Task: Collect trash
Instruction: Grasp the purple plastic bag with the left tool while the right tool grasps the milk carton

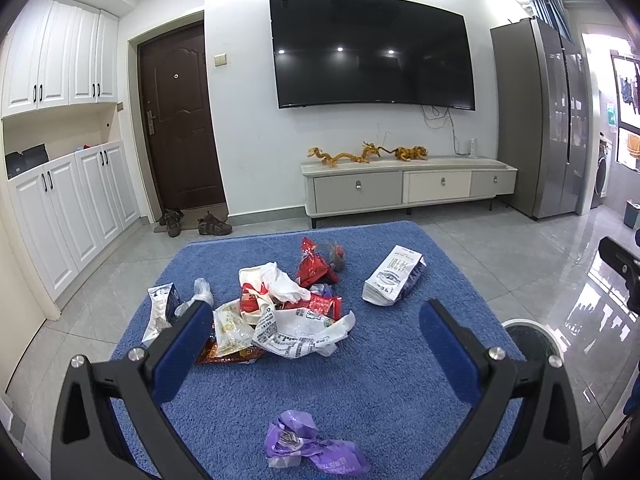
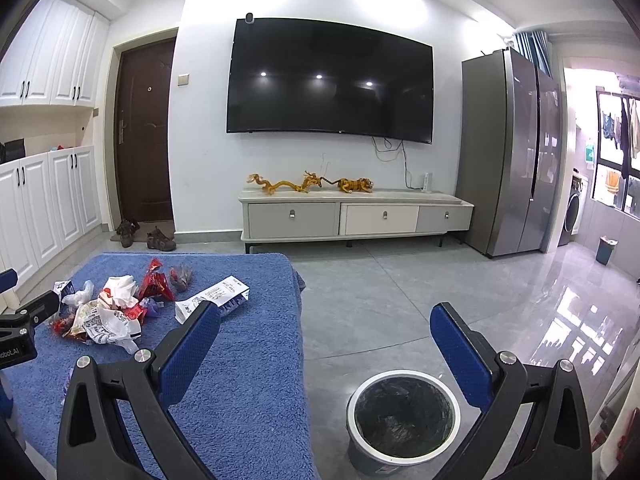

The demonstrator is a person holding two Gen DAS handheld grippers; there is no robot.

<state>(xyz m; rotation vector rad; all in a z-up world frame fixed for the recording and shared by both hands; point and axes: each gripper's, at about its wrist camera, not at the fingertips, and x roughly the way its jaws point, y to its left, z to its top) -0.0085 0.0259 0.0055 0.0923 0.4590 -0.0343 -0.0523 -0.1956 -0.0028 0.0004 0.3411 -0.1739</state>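
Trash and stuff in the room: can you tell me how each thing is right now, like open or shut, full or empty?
left gripper: open, holding nothing.
right gripper: open, holding nothing.
trash bin: open, black liner, looks empty.
wrapper pile: heaped, crumpled, on the blue cloth.
white carton: lying on its side, apart from the pile.
purple bag: crumpled, alone.
TV: off.
door: shut.
fridge: shut.
drawers: shut.

Crumpled wrappers (image 1: 276, 312), a white carton (image 1: 390, 280) and what looks like a purple bag (image 1: 308, 446) litter the blue cloth (image 1: 400, 380).
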